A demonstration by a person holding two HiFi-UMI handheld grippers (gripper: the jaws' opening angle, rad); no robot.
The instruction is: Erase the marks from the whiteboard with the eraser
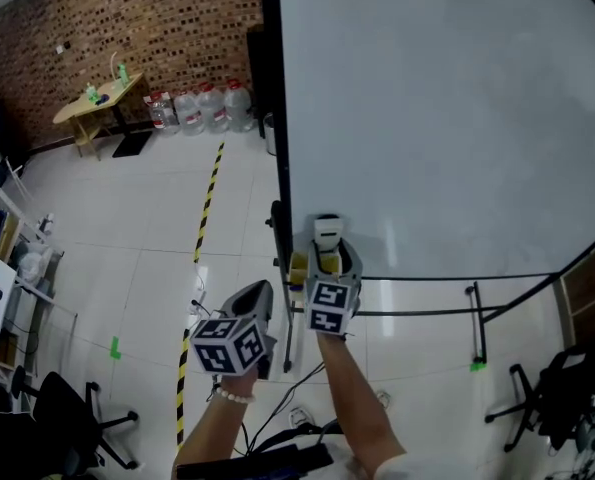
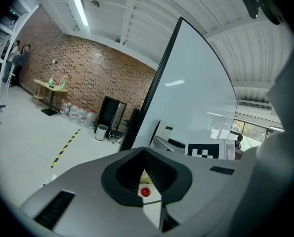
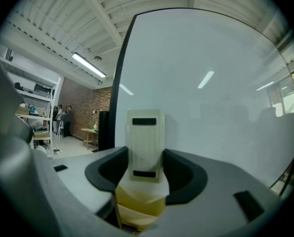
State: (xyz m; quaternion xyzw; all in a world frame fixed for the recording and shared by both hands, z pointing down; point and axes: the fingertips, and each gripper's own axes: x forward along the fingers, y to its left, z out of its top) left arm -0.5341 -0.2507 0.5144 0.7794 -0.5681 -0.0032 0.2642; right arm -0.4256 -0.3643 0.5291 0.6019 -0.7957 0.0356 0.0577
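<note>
Head view shows the whiteboard [image 1: 447, 118] filling the upper right, its black frame running down the middle of the picture. The right tongs [image 1: 327, 260] are clenched on the eraser [image 1: 327, 232], which stands up out of them at the board's near left corner, just above the bottom rail. Whether its face touches the board cannot be told from here.

In the right gripper view the pale eraser [image 3: 146, 144] sits upright between the two jaws of the right tongs [image 3: 146, 171], gripped by its lower half, with the whiteboard [image 3: 211, 83] spread behind it. The left tongs [image 1: 260, 300] hang lower and to the left, off the board. In the left gripper view the jaws of the left tongs [image 2: 147, 171] are pressed together with nothing between them, and the whiteboard [image 2: 196, 98] is seen edge-on to the right.

No distinct marks show on the board; at most a faint grey haze lies toward its right side. The wiping step looks nearly done, or at a corner between strokes. The next move probably calls for pressing the eraser flat and sweeping right across any haze left.
</note>
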